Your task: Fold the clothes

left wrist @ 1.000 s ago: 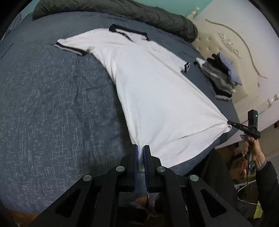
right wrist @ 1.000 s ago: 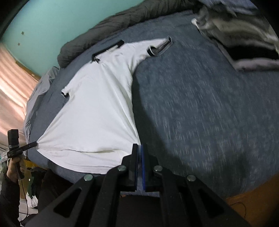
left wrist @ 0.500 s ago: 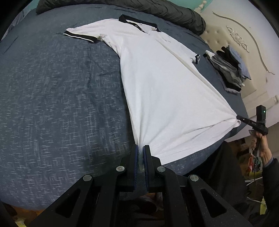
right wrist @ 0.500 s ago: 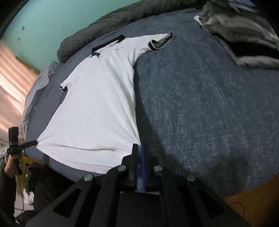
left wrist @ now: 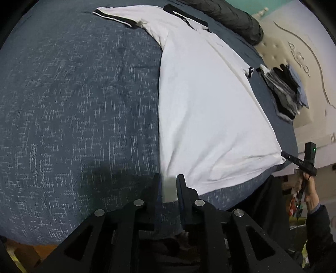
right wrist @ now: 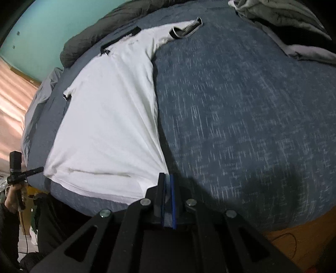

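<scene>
A white polo shirt (left wrist: pixel 205 100) with black collar and sleeve trim lies stretched flat on the dark blue bed, collar far, hem near. It also shows in the right wrist view (right wrist: pixel 109 117). My left gripper (left wrist: pixel 169 180) is shut on one hem corner of the shirt. My right gripper (right wrist: pixel 167 180) is shut on the other hem corner. The right gripper shows in the left wrist view (left wrist: pixel 283 156) at the shirt's right corner; the left gripper shows in the right wrist view (right wrist: pixel 41 169) at the left corner.
A stack of folded clothes (left wrist: pixel 283 92) sits near the cream headboard (left wrist: pixel 310 69); it also shows in the right wrist view (right wrist: pixel 283 25). A dark grey duvet roll (left wrist: pixel 231 16) lies beyond the collar. The bed's near edge (right wrist: pixel 283 222) drops to an orange floor.
Both grippers have pulled the hem toward the near bed edge and lowered it; the shirt now lies flatter and stretched longer. Both grips stay closed on the corners.
</scene>
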Available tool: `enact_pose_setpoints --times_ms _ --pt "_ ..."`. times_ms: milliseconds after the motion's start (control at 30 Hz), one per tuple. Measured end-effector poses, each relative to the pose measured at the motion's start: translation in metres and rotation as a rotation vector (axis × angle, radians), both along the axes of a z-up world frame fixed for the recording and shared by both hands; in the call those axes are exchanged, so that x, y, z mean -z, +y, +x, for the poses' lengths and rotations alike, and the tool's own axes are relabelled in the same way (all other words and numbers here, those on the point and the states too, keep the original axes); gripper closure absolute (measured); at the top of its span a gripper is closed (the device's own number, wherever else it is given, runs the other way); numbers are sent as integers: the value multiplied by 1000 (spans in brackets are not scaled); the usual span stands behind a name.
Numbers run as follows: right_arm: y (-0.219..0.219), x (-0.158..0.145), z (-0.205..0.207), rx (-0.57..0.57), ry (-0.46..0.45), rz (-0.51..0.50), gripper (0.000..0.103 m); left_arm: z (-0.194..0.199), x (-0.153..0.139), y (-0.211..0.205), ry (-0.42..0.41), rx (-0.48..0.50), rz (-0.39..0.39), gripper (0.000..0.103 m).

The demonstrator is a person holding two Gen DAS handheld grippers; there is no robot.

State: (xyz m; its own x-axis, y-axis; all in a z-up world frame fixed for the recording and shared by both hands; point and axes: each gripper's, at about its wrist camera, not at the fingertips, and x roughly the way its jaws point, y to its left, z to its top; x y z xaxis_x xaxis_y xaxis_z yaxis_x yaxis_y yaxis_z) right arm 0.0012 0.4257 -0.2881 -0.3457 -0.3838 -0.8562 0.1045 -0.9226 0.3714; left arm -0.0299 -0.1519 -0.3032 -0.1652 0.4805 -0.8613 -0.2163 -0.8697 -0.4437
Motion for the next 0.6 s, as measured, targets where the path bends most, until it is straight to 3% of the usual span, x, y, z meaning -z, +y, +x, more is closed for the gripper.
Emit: enact_pose_setpoints --times_ms 67,133,200,233,367,600 --pt "1 -6 -2 7 16 -15 94 -3 -7 -2 15 -17 15 71" --pt "2 -12 -4 13 32 -29 87 -9 -13 -4 27 -37 26 64" --pt "2 -18 -7 21 48 -44 65 -14 -16 0 33 -37 29 64" --pt "3 -20 -8 36 57 -47 62 -15 -17 4 39 -29 19 64" --pt "-8 -18 -13 21 59 -54 62 -11 -21 26 64 65 -9 64" --pt "-57 -6 -20 -122 29 33 62 -2 -14 57 52 158 -38 64"
